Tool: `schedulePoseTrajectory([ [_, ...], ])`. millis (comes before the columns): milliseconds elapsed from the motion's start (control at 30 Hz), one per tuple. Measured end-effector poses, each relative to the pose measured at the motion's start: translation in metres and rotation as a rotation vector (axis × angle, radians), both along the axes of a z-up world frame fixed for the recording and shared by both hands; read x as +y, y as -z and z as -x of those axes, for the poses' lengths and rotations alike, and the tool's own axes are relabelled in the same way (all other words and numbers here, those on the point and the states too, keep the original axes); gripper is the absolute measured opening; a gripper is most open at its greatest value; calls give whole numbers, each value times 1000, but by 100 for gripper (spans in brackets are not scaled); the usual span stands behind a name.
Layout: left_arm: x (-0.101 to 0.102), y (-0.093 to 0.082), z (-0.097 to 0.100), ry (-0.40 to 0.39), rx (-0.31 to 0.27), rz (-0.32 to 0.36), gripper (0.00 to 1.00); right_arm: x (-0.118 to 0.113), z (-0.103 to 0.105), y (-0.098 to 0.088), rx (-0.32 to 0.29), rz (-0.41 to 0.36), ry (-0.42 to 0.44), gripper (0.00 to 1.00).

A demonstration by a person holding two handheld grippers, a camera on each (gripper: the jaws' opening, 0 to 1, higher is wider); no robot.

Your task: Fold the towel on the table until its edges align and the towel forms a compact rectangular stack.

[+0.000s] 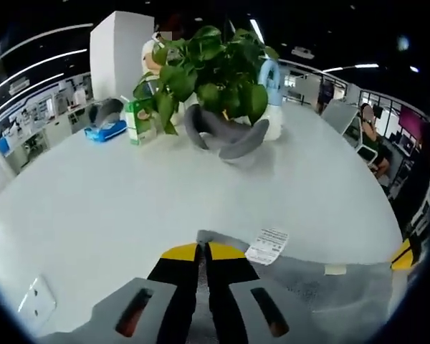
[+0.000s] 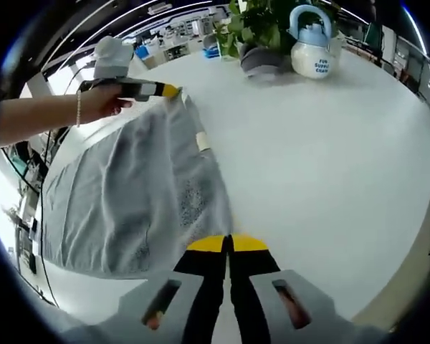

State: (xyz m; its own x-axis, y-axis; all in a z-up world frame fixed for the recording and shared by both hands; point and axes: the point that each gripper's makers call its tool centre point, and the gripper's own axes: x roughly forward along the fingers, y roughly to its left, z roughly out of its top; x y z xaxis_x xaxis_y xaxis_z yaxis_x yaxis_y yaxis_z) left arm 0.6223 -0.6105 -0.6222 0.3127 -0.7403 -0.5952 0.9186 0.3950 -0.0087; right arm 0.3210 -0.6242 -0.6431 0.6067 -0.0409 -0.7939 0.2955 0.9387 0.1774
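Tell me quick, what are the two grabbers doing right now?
Left gripper: shut on a corner of the grey towel.
Right gripper: shut on the towel's other corner.

Grey towel, thin, speckled weave, spread mostly flat on white desk, slightly wrinkled. White care label sticks out at one corner, small white tab on one edge. Two adjacent corners pinched between shut jaws, one corner per hand-held gripper.

The towel runs off the left gripper view's lower edge.
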Motion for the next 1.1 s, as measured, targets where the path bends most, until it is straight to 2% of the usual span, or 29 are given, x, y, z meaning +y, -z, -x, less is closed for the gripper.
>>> schedulePoseTrajectory([
  [67,2,-3,2,-3,4,1,4,2,0,-4,-7,8,-12,0],
  [233,5,-12,6,1,-26,-11,4,6,-2,-15,-33,24,-44,0],
  [400,5,-23,9,1,-46,-12,4,5,-4,-29,-80,16,-48,0],
  [567,5,-35,9,-21,-62,-3,4,3,-2,-38,-101,15,-64,0],
  [700,6,-46,12,-21,-91,-8,4,1,0,-42,-115,-2,-64,0],
  [867,9,-65,14,-43,-106,10,4,-4,1,-53,-133,15,-79,0],
  [1100,12,-87,16,-18,-167,23,4,-5,-2,-72,-176,55,-98,0],
])
